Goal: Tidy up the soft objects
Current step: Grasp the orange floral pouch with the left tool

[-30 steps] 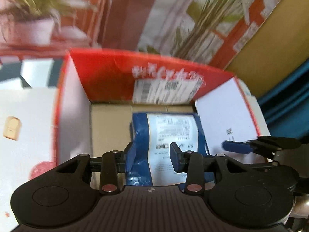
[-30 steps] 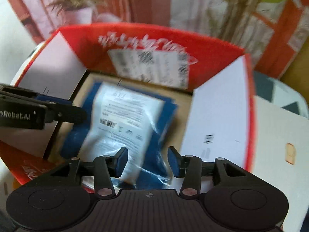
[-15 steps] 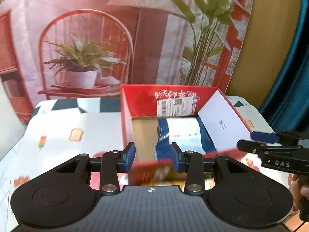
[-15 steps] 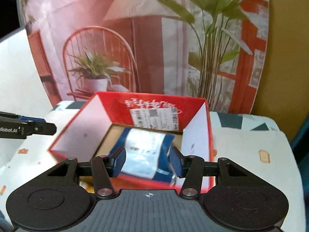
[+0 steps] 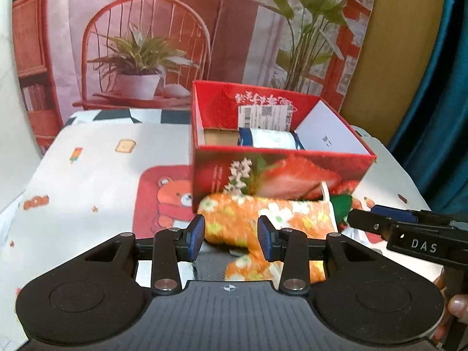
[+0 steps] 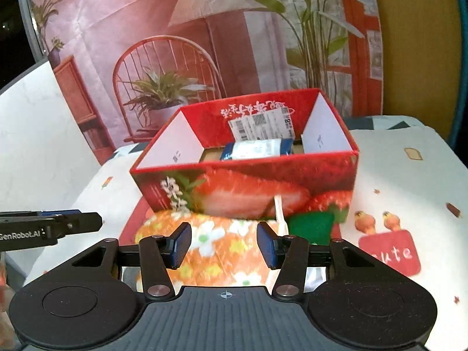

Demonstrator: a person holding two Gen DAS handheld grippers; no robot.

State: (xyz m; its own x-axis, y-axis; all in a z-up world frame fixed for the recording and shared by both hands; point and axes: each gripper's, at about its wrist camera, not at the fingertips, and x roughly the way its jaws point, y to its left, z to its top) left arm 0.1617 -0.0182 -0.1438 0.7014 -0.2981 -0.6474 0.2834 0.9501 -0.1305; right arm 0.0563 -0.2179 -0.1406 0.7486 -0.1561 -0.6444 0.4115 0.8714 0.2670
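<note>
An orange floral soft item [image 5: 263,219] lies on the table in front of a red strawberry-print box [image 5: 280,172]; it also shows in the right wrist view [image 6: 216,245]. A blue-and-white plastic packet [image 5: 270,140] lies inside the box [image 6: 242,184], also seen from the right [image 6: 257,149]. A green soft piece [image 6: 310,226] sits beside the orange item. My left gripper [image 5: 231,235] is open and empty, just short of the orange item. My right gripper [image 6: 223,244] is open and empty over it.
The table wears a white cartoon-print cloth [image 5: 96,169] with a red bear patch [image 5: 166,201]. A printed backdrop [image 5: 175,29] stands behind. A blue curtain [image 5: 438,87] hangs at the right. A white strip [image 6: 280,213] leans on the box front.
Both grippers have pulled back and up out of the box, leaving the blue packet inside. The orange floral item has come into view in front of the box.
</note>
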